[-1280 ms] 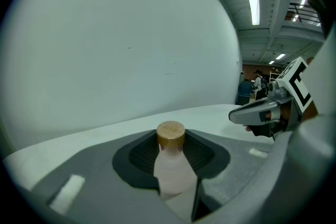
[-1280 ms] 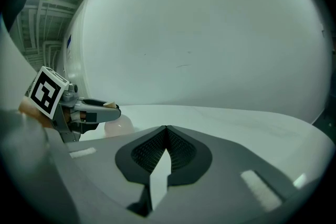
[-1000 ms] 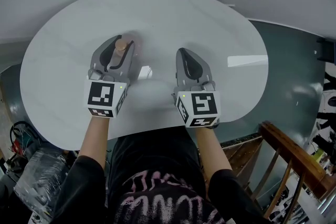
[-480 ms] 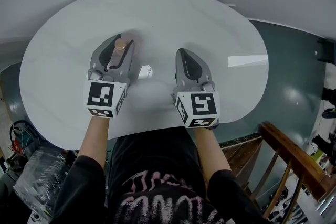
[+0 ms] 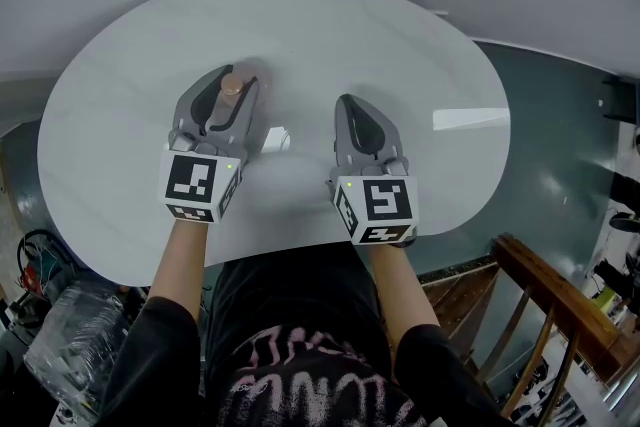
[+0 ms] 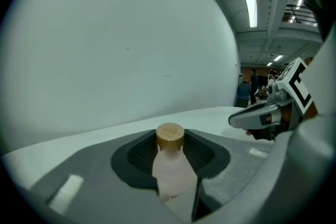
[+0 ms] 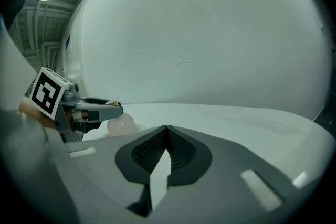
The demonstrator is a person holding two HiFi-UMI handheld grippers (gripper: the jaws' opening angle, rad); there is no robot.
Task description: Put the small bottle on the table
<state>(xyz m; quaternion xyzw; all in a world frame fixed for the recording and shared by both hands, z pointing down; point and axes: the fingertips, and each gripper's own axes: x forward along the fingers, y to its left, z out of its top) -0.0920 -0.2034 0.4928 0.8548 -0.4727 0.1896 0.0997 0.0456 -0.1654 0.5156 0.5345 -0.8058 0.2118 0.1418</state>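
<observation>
**Small bottle gripped at the near left of the counter**

The white oval counter [image 5: 400, 35] lies under both grippers. At its near left, the left gripper [image 5: 225, 81] has its jaws clamped on the small bottle [image 6: 171, 168], which stands upright with its brown cap on top, low over the surface. Just right of it, the right gripper [image 5: 351, 101] has its jaws pressed together, holding nothing.

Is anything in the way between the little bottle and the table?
No, nothing visible. The left gripper holds the bottle over bare table; the right gripper sits off to the side.
</observation>
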